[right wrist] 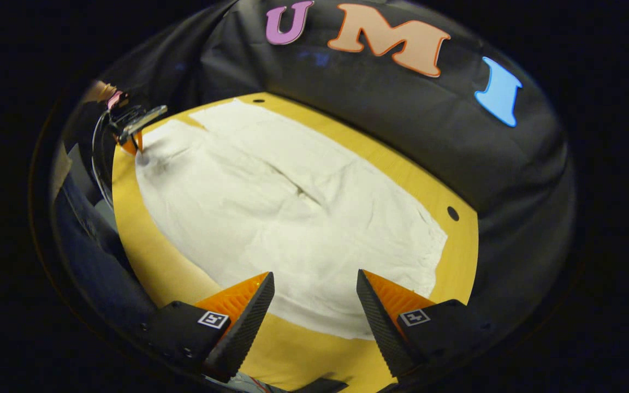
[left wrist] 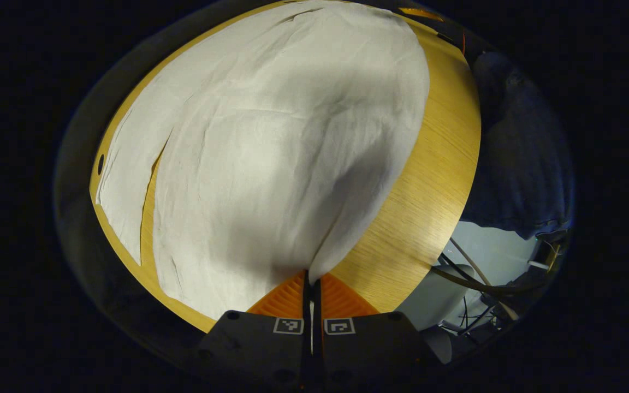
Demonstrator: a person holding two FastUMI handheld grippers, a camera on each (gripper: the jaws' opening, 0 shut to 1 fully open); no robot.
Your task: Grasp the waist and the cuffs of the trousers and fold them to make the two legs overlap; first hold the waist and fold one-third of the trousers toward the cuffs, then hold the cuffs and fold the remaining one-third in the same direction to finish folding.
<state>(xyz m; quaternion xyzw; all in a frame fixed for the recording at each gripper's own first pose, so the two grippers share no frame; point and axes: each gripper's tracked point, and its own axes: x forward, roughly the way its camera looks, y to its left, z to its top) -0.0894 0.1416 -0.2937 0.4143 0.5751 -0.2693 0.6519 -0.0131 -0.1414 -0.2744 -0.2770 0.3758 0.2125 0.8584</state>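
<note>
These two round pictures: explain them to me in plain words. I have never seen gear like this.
A person holds a two-finger claw in each hand, and a small camera rides on each claw, looking forward along its fingers.

In the left gripper view, the left claw has its two fingers pressed together on an edge of the white trousers, which lie spread over a wooden table.

In the right gripper view, the right claw hangs open above the near edge of the same trousers, holding nothing. Far off at the upper left of that view you can see the other claw, at the trousers' far corner. Black cloth behind the table is the booth's wall.
</note>
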